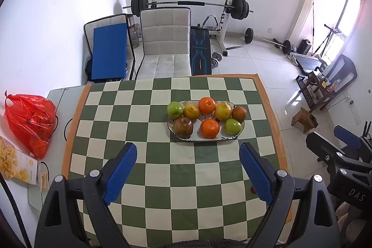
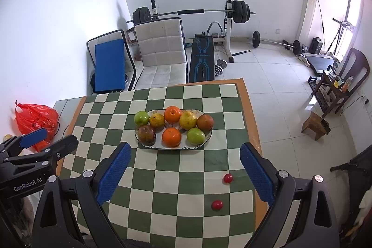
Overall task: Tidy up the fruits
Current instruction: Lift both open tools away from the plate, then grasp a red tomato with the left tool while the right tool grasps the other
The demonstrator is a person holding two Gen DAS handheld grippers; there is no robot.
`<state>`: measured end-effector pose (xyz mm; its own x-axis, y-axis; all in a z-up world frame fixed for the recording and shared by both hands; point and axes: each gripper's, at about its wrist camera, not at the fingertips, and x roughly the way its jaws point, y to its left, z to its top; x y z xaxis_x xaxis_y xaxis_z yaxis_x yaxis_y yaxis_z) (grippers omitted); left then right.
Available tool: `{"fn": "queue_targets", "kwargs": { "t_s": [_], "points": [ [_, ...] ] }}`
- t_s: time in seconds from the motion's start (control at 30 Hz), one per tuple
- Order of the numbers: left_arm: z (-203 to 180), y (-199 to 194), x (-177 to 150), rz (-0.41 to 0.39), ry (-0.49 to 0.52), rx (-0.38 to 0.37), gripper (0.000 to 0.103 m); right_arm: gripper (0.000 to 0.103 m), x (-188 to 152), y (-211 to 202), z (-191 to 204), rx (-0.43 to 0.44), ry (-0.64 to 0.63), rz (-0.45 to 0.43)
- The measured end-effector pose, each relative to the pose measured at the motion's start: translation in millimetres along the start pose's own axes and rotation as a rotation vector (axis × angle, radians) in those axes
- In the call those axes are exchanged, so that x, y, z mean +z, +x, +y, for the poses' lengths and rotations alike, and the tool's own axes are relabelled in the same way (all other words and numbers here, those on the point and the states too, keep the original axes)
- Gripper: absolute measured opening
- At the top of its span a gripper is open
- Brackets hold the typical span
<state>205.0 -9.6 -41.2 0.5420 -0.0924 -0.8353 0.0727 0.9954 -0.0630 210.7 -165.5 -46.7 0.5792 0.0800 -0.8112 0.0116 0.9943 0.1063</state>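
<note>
An oval patterned plate (image 1: 232, 137) (image 2: 208, 136) on the green-and-white checked tablecloth holds several fruits: green apples (image 1: 175, 109) (image 2: 196, 135), oranges (image 1: 210, 128) (image 2: 171, 137), yellow citrus (image 1: 223, 111) (image 2: 188, 120) and a dark reddish apple (image 1: 183, 127) (image 2: 146, 133). Two small red fruits (image 2: 228, 178) (image 2: 217, 204) lie loose on the cloth near the right front. My left gripper (image 1: 187, 155) is open and empty, held above the cloth in front of the plate. My right gripper (image 2: 184, 152) is open and empty, just in front of the plate.
A red plastic bag (image 1: 30, 122) (image 2: 38, 120) and a snack box (image 1: 16, 164) lie on the table's left side. A white chair (image 1: 165, 43) stands behind the table. Gym gear fills the far floor. A wooden stool (image 1: 303, 119) stands at the right.
</note>
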Motion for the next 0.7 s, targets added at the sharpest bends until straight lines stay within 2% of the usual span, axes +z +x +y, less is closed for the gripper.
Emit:
{"fn": "queue_targets", "kwargs": {
  "t_s": [0.3, 0.33, 0.37, 0.4, 0.53, 0.7],
  "points": [
    [-2, 10, -3, 0.009, -0.015, 0.009, 0.09, 0.097, -7, 8, -4, 0.043, 0.03, 0.02],
    [-4, 16, -2, 0.015, -0.011, 0.02, 0.093, 0.097, -8, 12, -7, 0.057, 0.044, 0.027],
    [-5, 25, -2, 0.031, -0.003, 0.037, 0.102, 0.097, -10, 17, -12, 0.08, 0.071, 0.039],
    [-7, 32, -2, 0.035, 0.003, 0.054, 0.102, 0.097, -11, 24, -18, 0.099, 0.095, 0.055],
    [-17, 81, -8, 0.087, 0.049, 0.145, 0.102, 0.097, -23, 65, -50, 0.098, 0.168, 0.148],
    [-34, 150, -24, 0.212, 0.104, 0.186, 0.102, 0.096, -60, 147, -112, 0.027, 0.266, 0.295]
  ]
}}
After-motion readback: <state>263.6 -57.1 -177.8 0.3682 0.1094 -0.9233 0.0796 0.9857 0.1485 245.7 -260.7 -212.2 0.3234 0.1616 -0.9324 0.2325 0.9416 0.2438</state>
